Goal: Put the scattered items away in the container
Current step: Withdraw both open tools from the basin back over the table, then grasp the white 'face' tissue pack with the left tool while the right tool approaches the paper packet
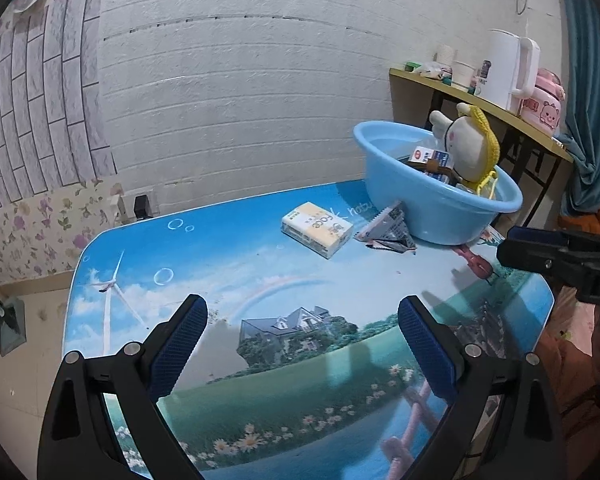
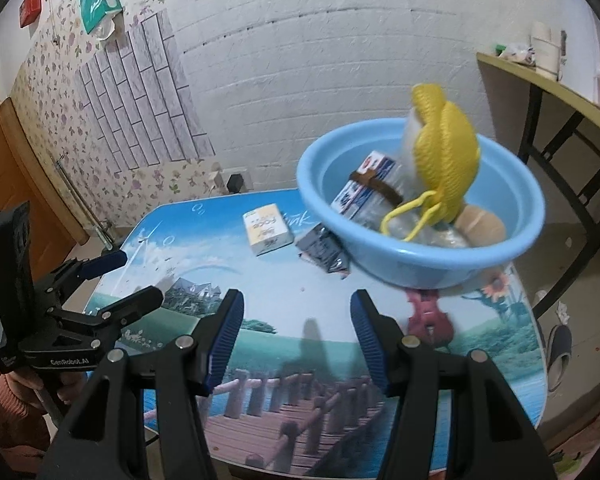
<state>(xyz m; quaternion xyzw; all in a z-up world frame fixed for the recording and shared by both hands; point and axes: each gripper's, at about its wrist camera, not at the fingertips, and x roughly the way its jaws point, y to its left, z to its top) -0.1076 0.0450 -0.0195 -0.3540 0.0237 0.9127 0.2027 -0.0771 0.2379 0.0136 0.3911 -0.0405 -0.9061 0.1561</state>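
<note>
Both grippers, left and right, gape empty. Yellow-white tissue pack and grey foil sachet lie beside round blue plastic basin; risk: nudging basin, overfilled.

Even, cool indoor light, fairly bright in both views. Soft shadows fall on the glossy table, with a pale sheen mid-surface. Fisheye bending curves the brick wall and blackens the corners. In the right wrist view, the blue basin and yellow toy smear with blur.
</note>
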